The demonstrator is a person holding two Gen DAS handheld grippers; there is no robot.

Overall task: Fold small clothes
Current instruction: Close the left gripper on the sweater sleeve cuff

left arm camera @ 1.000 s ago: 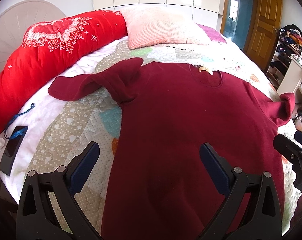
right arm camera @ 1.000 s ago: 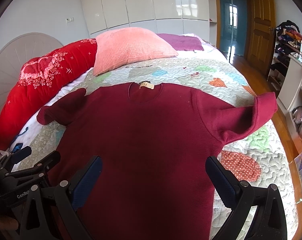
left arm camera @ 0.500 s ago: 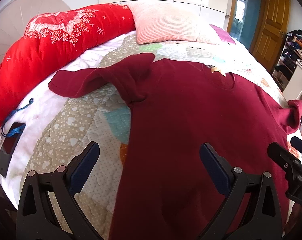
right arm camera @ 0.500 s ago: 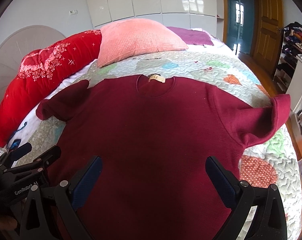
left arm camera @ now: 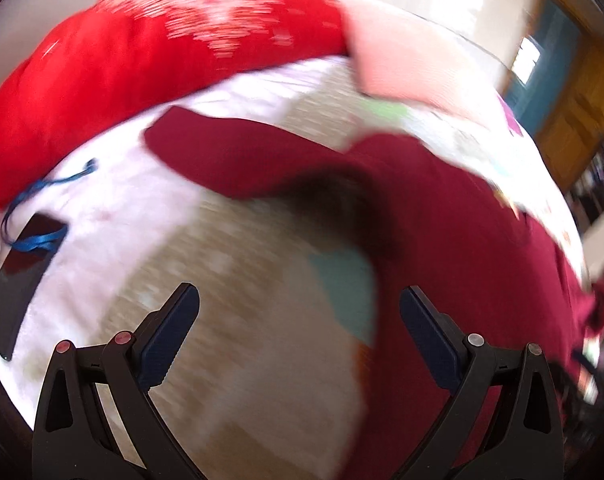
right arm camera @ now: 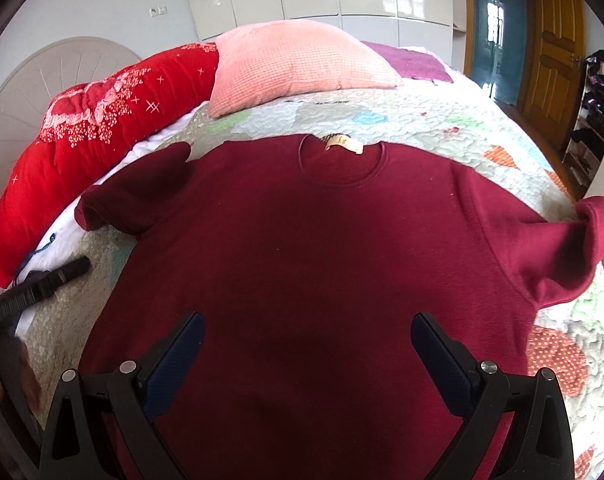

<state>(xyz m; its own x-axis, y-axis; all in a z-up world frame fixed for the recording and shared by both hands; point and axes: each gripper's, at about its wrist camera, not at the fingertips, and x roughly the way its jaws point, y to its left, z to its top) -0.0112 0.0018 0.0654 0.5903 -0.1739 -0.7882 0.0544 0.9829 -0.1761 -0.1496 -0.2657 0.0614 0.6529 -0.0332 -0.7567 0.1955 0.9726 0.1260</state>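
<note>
A dark red sweater (right arm camera: pixel 314 264) lies flat on the quilted bed, neck and label away from me. Its left sleeve (left arm camera: pixel 238 160) stretches out over the white sheet; its right sleeve (right arm camera: pixel 558 256) is bunched up at the bed's right edge. My left gripper (left arm camera: pixel 300 320) is open and empty above the quilt, left of the sweater's body and short of the left sleeve; this view is blurred. It also shows in the right wrist view (right arm camera: pixel 42 284). My right gripper (right arm camera: pixel 308 344) is open and empty over the sweater's lower middle.
A red bolster (right arm camera: pixel 102 128) and a pink pillow (right arm camera: pixel 298 64) lie at the head of the bed. A dark phone (left arm camera: pixel 18 280) with a blue cord lies on the sheet at the left. A door and shelves stand at the right.
My left gripper has swung left and forward, off the sweater's body toward the left sleeve. My right gripper has moved a little closer over the sweater.
</note>
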